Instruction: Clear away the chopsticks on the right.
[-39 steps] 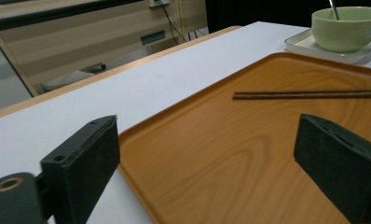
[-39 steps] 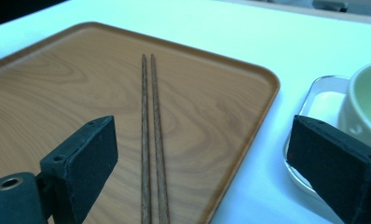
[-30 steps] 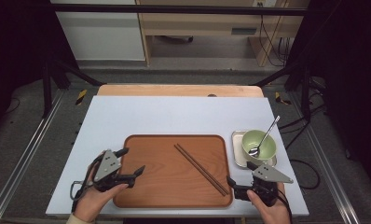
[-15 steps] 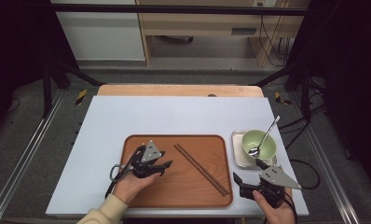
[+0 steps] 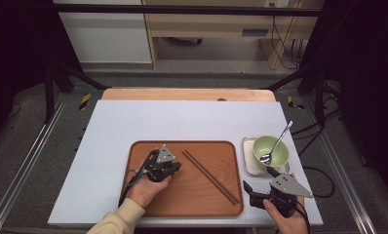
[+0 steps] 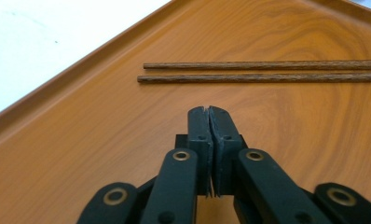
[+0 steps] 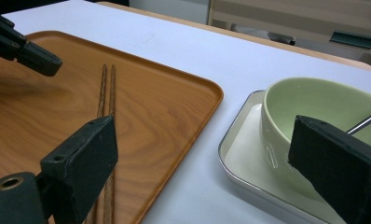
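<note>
Two dark wooden chopsticks (image 5: 211, 176) lie side by side, slanted, on a brown wooden tray (image 5: 182, 200). My left gripper (image 5: 176, 167) hovers over the tray's left half, shut with nothing between its jaws. In the left gripper view the closed jaw tips (image 6: 209, 112) point at the chopsticks (image 6: 267, 72), a short way off. My right gripper (image 5: 259, 179) stands open at the tray's right front corner. In the right gripper view its jaws (image 7: 209, 158) spread wide, the chopsticks (image 7: 106, 98) at left, a green bowl (image 7: 314, 107) at right.
The green bowl (image 5: 271, 150) holds a metal spoon (image 5: 278, 141) and sits in a small white dish (image 5: 247, 161) right of the tray. The table top (image 5: 182, 122) is pale blue-white, with a wooden strip along its far edge. The left gripper (image 7: 25, 46) shows in the right gripper view.
My left gripper has moved right, from the tray's left edge to over the tray near the chopsticks. The right gripper has shifted slightly and stays open.
</note>
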A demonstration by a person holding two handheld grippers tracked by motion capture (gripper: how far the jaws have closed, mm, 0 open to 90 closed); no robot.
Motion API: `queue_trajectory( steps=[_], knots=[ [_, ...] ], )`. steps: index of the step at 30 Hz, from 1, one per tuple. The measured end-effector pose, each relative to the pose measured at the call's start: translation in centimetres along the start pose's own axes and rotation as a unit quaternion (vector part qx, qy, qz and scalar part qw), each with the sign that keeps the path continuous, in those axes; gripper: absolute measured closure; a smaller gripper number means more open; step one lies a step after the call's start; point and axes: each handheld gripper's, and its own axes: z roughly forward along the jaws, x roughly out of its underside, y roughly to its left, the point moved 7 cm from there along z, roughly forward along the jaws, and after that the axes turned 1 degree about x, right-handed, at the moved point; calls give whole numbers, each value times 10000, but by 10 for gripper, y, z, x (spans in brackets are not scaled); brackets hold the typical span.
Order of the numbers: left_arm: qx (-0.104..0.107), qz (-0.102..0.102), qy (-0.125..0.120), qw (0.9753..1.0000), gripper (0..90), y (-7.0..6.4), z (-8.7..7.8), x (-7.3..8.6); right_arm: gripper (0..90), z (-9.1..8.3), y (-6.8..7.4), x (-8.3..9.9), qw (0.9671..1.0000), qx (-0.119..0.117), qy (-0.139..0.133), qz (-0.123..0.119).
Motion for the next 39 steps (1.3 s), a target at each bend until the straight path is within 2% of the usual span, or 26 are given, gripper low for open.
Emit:
queue_trajectory(
  steps=[13, 26, 32, 39],
  knots=[
    [-79, -60, 148, 9998, 898, 6, 13, -1, 82, 2, -1, 2, 10000, 12, 35, 31],
    [-60, -40, 235, 9997, 899, 3, 21, -6, 84, 2, -2, 1, 9999, 38, 39, 131],
    [-13, -123, 257, 9996, 899, 5, 24, -8, 86, 3, -1, 2, 9999, 25, 90, 131],
    [-134, -97, 325, 9993, 900, 11, 31, -10, 88, 3, -1, 1, 9999, 26, 76, 119]
  ],
)
